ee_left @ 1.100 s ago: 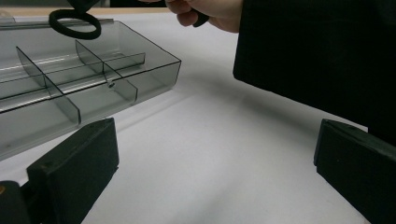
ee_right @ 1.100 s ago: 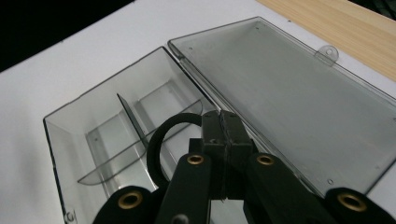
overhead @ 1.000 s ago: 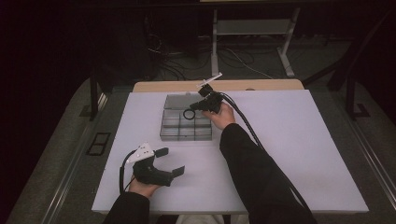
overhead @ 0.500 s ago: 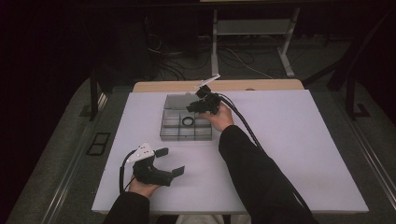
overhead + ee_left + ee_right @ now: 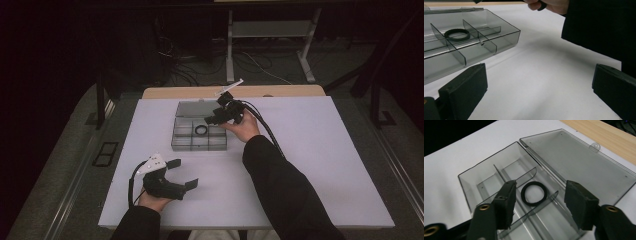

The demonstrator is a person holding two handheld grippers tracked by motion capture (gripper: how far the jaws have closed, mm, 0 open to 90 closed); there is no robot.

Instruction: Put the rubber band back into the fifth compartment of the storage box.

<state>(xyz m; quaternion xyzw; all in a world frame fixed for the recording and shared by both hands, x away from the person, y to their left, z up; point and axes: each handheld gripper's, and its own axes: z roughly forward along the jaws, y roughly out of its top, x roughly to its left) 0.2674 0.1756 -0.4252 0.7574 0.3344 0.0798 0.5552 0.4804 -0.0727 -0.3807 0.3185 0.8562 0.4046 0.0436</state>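
— Since a second ago, what has moved?
— Hardly anything: the right gripper (image 5: pixel 216 118) has eased slightly back toward the right edge of the box (image 5: pixel 199 131), and the ring (image 5: pixel 200 131) now lies bare in a middle compartment. The left gripper (image 5: pixel 181 173) stays put at the lower left.

— And from the high view?
— The box sits upper centre on the white table (image 5: pixel 320 165), its lid (image 5: pixel 197 108) folded flat behind it. The right gripper hovers over its right side, jaws apart and empty. The left gripper is well apart from the box, jaws wide, holding nothing.

— The left gripper view?
— Wide black jaws frame bare table. The box (image 5: pixel 469 42) is at upper left, smoky clear plastic with dividers, the black ring (image 5: pixel 457 34) flat inside. A dark sleeve (image 5: pixel 604 27) covers the upper right.

— The right gripper view?
— Open jaws straddle the ring (image 5: pixel 534 193), a thin black circle lying between two dividers at centre. The lid (image 5: pixel 574 157) lies open at upper right, with a strip of wooden tabletop (image 5: pixel 604 135) beyond it.
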